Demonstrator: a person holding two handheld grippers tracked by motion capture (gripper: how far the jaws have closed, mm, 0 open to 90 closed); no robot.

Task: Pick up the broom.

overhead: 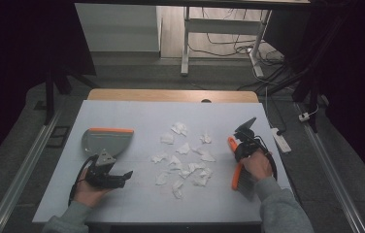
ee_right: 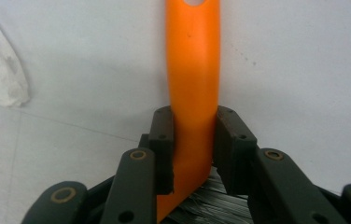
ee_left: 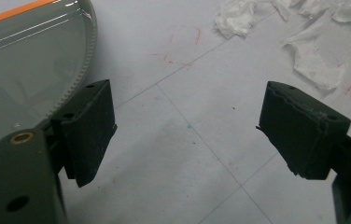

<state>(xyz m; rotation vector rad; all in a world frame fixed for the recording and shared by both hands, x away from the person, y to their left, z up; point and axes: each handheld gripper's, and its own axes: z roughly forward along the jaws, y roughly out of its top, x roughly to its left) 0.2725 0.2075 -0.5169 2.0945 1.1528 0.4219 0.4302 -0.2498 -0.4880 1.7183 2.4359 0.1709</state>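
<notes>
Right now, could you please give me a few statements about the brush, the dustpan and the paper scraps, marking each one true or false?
1. The right gripper is shut on the orange brush. True.
2. The left gripper is clamped on the dustpan. False: its jaws stand open with nothing between them, and the dustpan lies beside it.
3. The paper scraps lie on the table between the dustpan and the brush. True.
4. The scraps are already inside the dustpan. False: they are scattered on the table, apart from it.
5. The dustpan has an orange edge. True.
</notes>
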